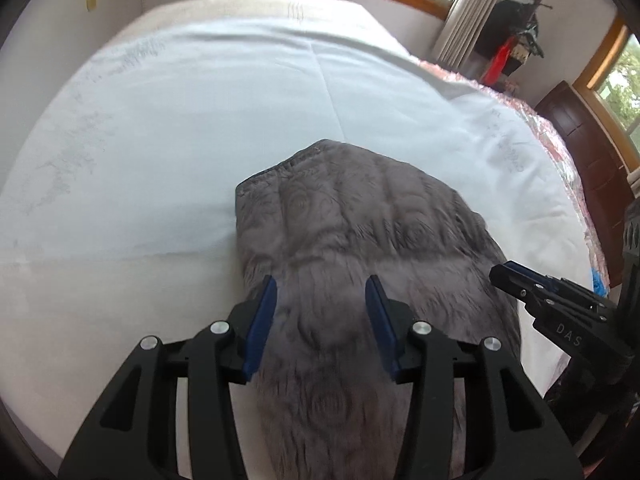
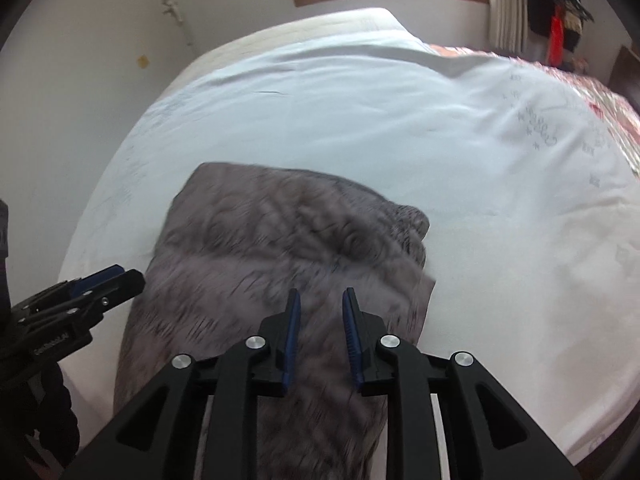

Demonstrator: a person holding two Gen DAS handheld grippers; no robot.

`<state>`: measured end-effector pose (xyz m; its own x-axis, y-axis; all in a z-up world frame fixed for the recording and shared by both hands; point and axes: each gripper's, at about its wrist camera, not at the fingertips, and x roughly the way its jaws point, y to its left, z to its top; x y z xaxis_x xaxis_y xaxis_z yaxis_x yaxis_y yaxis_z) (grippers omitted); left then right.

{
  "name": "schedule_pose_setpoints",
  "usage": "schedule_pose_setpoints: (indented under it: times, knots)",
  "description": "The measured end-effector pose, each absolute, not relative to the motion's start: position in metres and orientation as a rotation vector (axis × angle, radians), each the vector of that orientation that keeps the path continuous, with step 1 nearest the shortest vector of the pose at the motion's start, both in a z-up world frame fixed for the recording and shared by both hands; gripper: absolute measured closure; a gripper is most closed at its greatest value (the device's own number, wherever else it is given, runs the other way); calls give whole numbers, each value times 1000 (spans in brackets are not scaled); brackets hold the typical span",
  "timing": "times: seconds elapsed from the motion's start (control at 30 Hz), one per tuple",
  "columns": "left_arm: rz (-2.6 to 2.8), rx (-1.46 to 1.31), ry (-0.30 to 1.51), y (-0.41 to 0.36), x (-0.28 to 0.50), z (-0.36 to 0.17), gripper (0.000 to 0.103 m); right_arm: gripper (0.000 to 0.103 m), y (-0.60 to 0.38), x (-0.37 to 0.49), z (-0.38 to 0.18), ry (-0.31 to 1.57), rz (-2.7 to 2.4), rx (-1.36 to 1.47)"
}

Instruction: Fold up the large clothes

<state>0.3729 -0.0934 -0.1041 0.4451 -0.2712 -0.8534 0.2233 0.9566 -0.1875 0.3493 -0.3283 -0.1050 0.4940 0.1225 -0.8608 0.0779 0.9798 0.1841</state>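
Bed | grey fleece garment bunched | left tongs, right tongs parted, empty | risk: slippery pile (thick) escaping pinch

Left gripper jaws spread wide, right gripper jaws parted, side by side

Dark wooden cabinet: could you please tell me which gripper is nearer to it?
Right. The right gripper sits over the grey garment's right side, toward the cabinet; the left gripper is over its left side, farther off.
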Motion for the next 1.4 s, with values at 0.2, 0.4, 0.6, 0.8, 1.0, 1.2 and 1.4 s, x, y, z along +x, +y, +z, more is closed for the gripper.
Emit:
schedule_pose_setpoints:
  times: [0.2,0.4,0.6,0.8,1.0,1.2,1.4]
  knots:
    - [-303,-54,1074,-86,338,-109,57,79,-326,332,-116,1079,15,234]
    - [-316,-30,1090,-88,333,-131,54,74,-329,331,-149,1069,8,261]
    - [-312,9,1069,-93,334,-147,53,74,-322,329,-159,1044,-17,233]
    - [-327,-27,1098,-84,337,-137,53,72,-335,319,-133,1052,8,316]
    - [-305,-33,1087,-64,324,-111,54,59,-342,294,-107,1030,19,303]
    - [-308,6,1052,-59,300,-90,39,40,-346,279,-98,1030,33,312]
    - [-328,13,1033,-56,286,-76,27,24,-345,276,-91,1024,45,313]
